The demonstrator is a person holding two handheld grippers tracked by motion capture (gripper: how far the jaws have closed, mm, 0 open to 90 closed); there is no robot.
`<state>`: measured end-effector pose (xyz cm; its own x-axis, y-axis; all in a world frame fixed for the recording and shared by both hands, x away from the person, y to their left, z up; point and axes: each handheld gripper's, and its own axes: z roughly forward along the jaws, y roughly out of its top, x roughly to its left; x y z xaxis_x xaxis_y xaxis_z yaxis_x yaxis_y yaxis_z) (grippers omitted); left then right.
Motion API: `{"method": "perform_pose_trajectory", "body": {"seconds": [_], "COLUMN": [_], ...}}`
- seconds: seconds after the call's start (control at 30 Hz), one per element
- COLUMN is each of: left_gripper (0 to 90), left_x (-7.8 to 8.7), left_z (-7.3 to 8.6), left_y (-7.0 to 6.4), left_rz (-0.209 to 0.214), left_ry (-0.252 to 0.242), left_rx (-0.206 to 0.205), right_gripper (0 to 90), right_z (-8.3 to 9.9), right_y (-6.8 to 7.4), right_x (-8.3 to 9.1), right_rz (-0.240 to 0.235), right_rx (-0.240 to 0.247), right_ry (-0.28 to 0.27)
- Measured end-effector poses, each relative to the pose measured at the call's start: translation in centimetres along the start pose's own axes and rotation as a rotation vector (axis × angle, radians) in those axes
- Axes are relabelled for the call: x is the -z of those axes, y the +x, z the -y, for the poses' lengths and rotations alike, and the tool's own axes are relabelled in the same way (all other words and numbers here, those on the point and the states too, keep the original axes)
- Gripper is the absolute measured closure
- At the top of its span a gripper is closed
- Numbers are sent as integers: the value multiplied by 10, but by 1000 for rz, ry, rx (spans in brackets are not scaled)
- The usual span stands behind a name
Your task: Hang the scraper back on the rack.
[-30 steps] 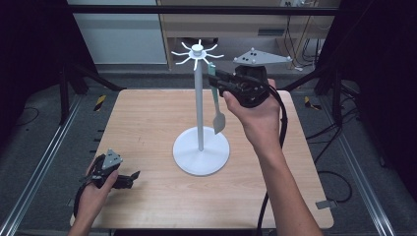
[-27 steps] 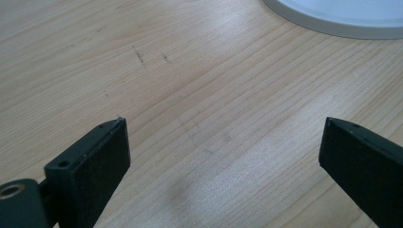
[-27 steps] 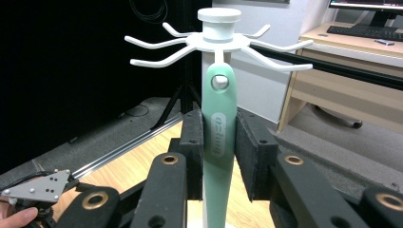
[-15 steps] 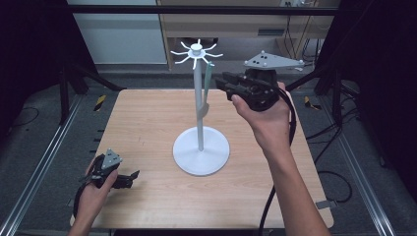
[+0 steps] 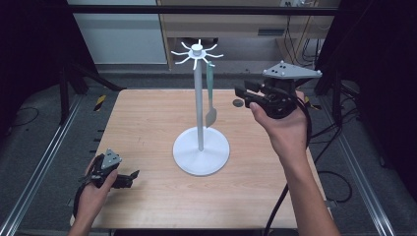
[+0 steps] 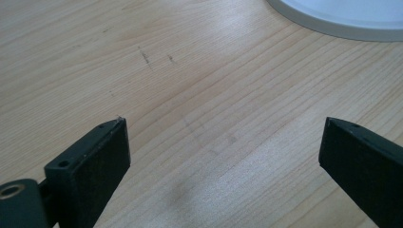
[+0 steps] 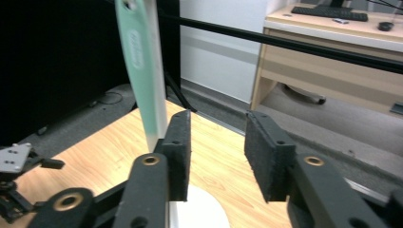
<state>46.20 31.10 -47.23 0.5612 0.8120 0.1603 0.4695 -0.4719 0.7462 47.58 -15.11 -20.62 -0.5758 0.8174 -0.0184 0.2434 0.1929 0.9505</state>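
Spatula [image 5: 210, 93] hanging from stand [image 5: 199, 108] hook, freed; right gripper [image 5: 246, 93] beside stand, fingers spread; left gripper [image 5: 129, 176] idling near stand, fingers spread.

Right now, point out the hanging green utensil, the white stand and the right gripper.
green utensil [image 5: 210, 83], high view, on its handle.
white stand [image 5: 199, 105], high view, on its pole.
right gripper [image 7: 216, 149], right gripper view, midway between its open jaws.

A pale green utensil [image 5: 210, 93] with a silvery blade hangs straight down from one arm of the white stand [image 5: 200, 147]. The stand is upright mid-worktop [image 5: 147, 123], its round base flat on the wood.
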Motion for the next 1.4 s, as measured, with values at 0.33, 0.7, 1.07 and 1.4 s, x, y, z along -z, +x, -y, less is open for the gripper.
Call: {"method": "perform_pose_trajectory", "body": {"seconds": [0.33, 0.7, 1.07, 1.4], "left_gripper": [28, 28, 28, 28], "left_x": [1, 1, 1, -1], "left_z": [1, 1, 0, -1], "left_y": [1, 1, 0, -1], "left_rz": [-1, -2, 1, 3], "left_ry": [4, 3, -1, -2], "left_rx": [-5, -6, -7, -11], "right_gripper": [399, 273, 163, 128], "right_z": [28, 59, 100, 136], "right_y": [-11, -16, -13, -10], "right_x": [-4, -12, -26, -36], "right_rz": [55, 82, 101, 84], "right_rx": [-34, -29, -33, -65], "right_ry": [38, 89, 129, 153]}}
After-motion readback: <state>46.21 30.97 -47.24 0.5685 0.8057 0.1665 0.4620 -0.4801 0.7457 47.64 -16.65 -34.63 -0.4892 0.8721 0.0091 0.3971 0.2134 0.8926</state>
